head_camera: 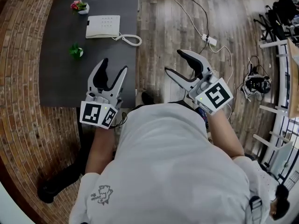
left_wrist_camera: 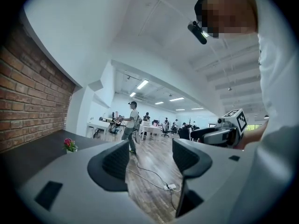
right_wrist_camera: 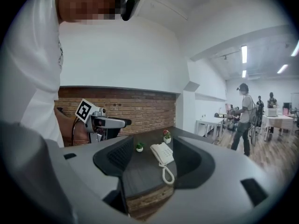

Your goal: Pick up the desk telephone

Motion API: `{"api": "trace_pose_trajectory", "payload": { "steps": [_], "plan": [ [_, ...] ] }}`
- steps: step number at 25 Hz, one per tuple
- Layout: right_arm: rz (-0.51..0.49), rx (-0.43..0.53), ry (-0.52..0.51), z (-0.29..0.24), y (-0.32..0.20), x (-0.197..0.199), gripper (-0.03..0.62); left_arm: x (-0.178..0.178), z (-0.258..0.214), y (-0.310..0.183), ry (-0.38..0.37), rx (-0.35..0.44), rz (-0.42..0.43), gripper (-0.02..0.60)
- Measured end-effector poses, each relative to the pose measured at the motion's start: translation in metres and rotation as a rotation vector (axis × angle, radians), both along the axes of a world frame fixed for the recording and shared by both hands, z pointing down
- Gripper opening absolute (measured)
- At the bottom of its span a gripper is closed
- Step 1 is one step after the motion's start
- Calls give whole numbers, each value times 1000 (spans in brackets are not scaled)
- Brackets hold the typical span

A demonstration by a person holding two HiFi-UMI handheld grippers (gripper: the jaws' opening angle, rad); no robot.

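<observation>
Telephone and plants on the desk
The desk telephone [head_camera: 103, 26] lies far back on the desk [head_camera: 60, 83], the far plant [head_camera: 80, 6] left-behind it, the near plant [head_camera: 76, 51] left-before it; seemingly a power strip [head_camera: 209, 40] lies on the floor, right.

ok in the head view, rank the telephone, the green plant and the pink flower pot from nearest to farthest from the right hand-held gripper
From the right hand-held gripper:
1. telephone: nearest, by the right edge of the table
2. green plant: farther left, mid-table
3. pink flower pot: farthest, at the table's far end
</observation>
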State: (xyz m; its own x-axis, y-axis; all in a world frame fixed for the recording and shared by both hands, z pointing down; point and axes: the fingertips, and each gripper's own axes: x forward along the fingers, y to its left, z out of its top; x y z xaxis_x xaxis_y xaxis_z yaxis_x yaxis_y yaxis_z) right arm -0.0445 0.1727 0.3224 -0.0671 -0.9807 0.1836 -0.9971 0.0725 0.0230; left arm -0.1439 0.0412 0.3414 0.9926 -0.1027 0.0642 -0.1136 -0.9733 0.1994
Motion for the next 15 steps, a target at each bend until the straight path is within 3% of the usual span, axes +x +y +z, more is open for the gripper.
{"api": "trace_pose_trajectory", "payload": {
  "steps": [8,15],
  "plan": [
    [-81,3,-34,-5,-52,20,253,2,0,-41,-3,1,-76,304],
    [-241,12,-35,-4,-113,51,253,6,7,-77,-22,-6,-246,304]
  ]
}}
